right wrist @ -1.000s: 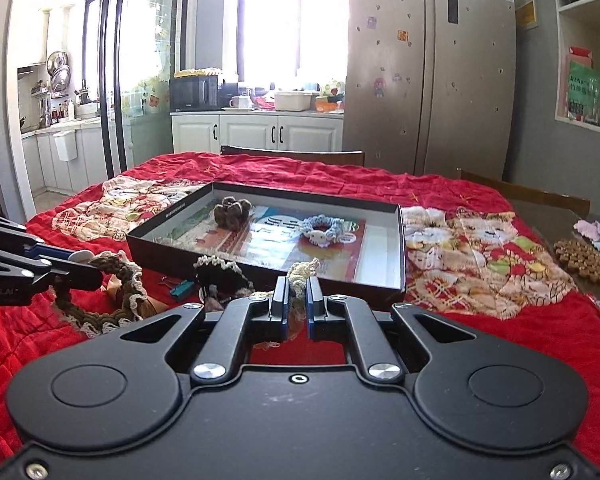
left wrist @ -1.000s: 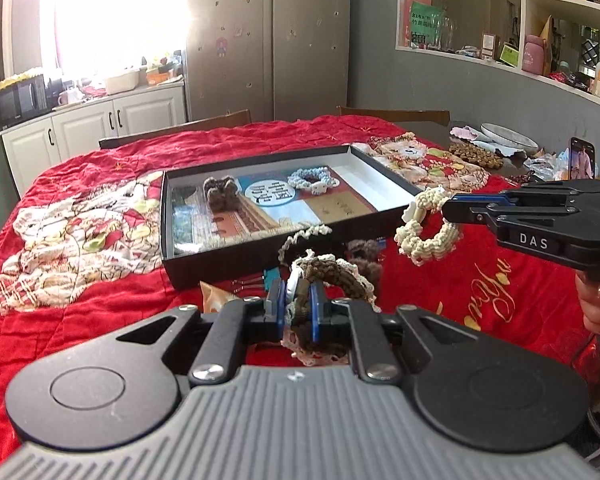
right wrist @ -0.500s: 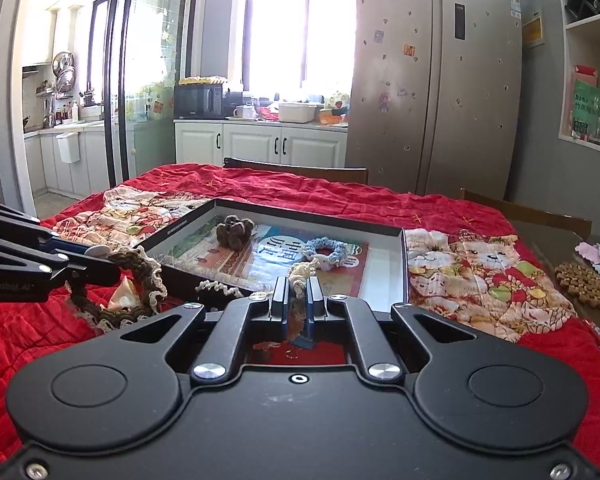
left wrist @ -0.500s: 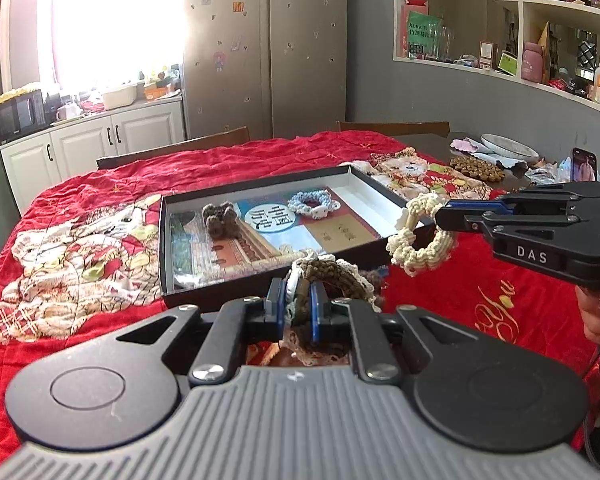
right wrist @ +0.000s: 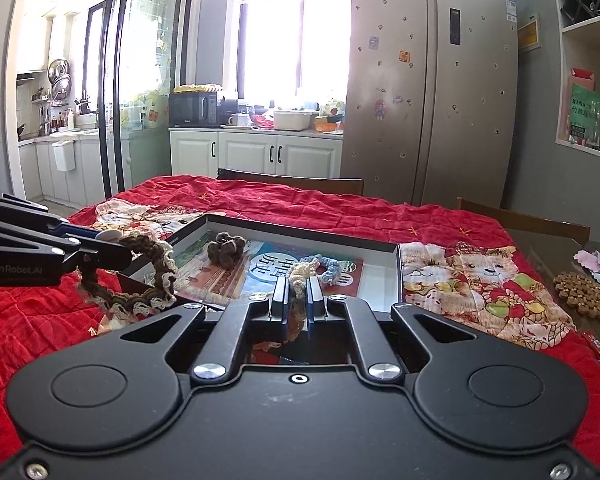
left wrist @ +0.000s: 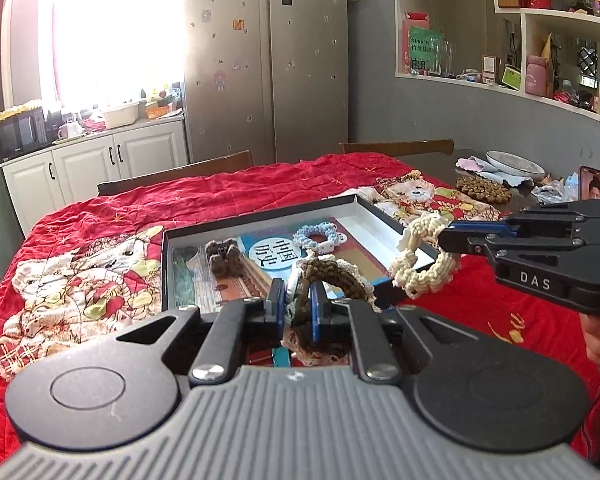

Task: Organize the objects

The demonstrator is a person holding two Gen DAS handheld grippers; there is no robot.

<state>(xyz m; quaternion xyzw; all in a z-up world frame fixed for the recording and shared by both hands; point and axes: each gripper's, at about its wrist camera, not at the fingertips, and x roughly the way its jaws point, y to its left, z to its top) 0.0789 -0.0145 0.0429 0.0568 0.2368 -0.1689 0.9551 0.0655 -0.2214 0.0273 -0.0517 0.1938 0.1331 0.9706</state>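
Left wrist view first. Left gripper (left wrist: 296, 300) clamped tight on a brown crocheted ring with cream trim (left wrist: 332, 276), held up off the red quilt (left wrist: 220, 196), just at the near edge of the black tray (left wrist: 380, 210). Probably lifted so it clears the rim for a drop inside. Right gripper (left wrist: 446, 236) off to the right, pinching a cream crocheted ring (left wrist: 420, 256) that dangles over the tray's near right corner. Already in the tray: a brown ring (left wrist: 222, 254) and a pale blue ring (left wrist: 318, 236), so looks roughly halfway done.

Right wrist view. Same deal: fingers squeezed on the cream ring, mostly hidden between them. Brown ring hanging at left over the tray's near left edge. Both carried high, likely to avoid snagging.
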